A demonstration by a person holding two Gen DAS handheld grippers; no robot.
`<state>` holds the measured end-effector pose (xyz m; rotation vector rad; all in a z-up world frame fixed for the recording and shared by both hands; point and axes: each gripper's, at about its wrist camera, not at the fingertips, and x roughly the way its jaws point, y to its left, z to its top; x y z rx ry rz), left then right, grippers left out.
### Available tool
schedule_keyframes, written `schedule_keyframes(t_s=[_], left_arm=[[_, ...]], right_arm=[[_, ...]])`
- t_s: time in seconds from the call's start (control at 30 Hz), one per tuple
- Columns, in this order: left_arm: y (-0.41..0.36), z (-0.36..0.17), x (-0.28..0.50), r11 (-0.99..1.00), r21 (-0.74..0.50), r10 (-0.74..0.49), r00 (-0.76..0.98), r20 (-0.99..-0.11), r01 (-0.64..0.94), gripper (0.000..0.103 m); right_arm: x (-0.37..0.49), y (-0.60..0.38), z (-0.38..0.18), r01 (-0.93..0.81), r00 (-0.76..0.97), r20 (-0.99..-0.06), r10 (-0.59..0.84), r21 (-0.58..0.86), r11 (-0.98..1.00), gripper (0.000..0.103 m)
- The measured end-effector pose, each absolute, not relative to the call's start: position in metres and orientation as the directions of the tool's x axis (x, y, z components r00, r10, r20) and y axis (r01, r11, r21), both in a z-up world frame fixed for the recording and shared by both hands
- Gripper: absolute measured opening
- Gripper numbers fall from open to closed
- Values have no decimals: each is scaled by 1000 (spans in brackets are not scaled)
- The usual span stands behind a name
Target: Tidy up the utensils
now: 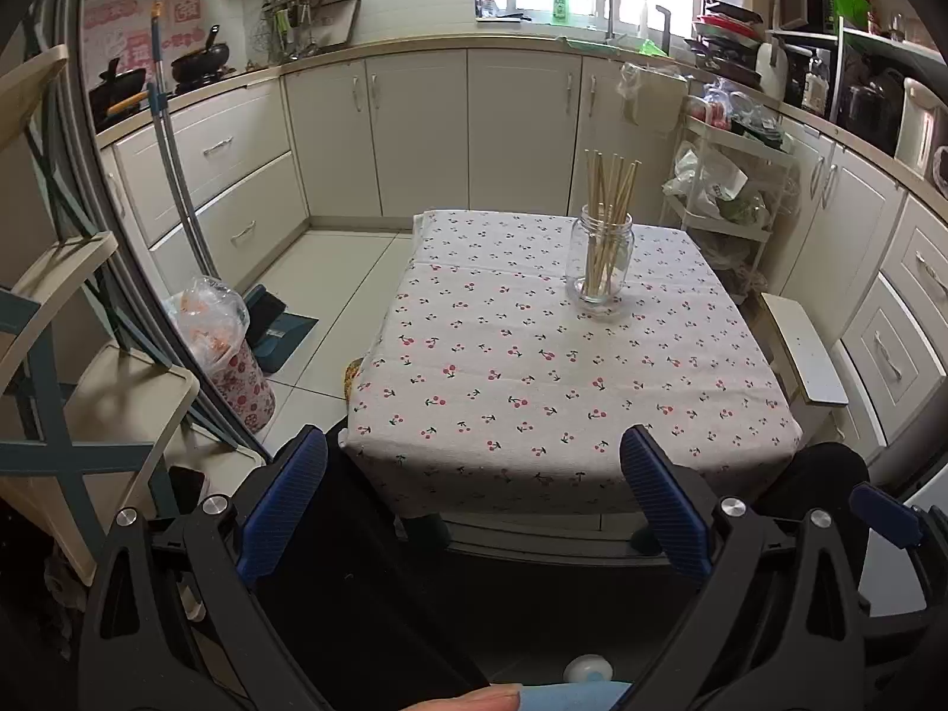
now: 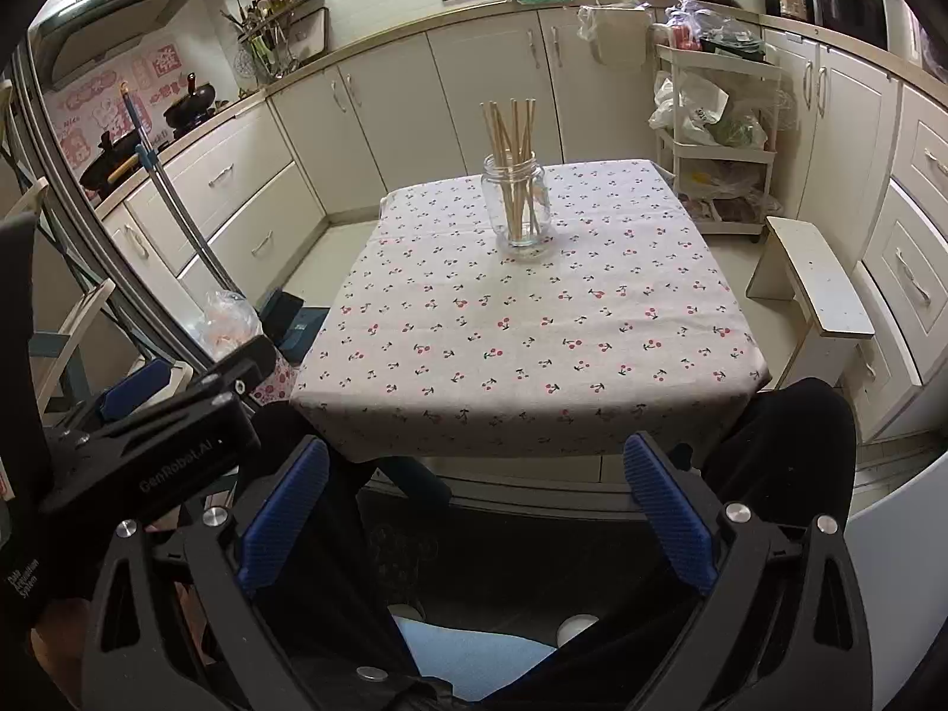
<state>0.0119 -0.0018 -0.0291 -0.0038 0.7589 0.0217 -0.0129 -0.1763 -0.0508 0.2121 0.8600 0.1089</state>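
Note:
A clear glass jar [image 1: 599,263] stands upright on the far right part of a table with a cherry-print cloth [image 1: 533,367]. Several wooden chopsticks [image 1: 610,189] stand in it, their tops fanned out. The jar [image 2: 521,210] with its chopsticks [image 2: 511,133] also shows in the right wrist view, on the cloth [image 2: 521,343]. My left gripper [image 1: 474,468] is open and empty, held back from the table's near edge. My right gripper [image 2: 477,474] is open and empty, also short of the near edge. The left gripper's body [image 2: 148,415] shows at the left of the right wrist view.
White cabinets [image 1: 426,130] line the back and right walls. A white stool [image 2: 812,290] stands right of the table. A floral bin with a plastic bag [image 1: 231,349] and a mop [image 1: 178,166] are on the left. A cart with bags [image 2: 711,136] stands at the far right.

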Motion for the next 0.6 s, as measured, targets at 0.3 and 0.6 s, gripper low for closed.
schedule_keyframes(t_s=[0.3, 0.6], left_arm=[[1, -27, 9, 1000, -3, 19, 730, -684, -29, 95], [7, -23, 5, 999, -13, 19, 737, -676, -38, 95]], right_arm=[[-16, -172, -54, -16, 633, -753, 181, 221, 975, 96], [-19, -168, -53, -23, 630, -755, 182, 216, 976, 96]])
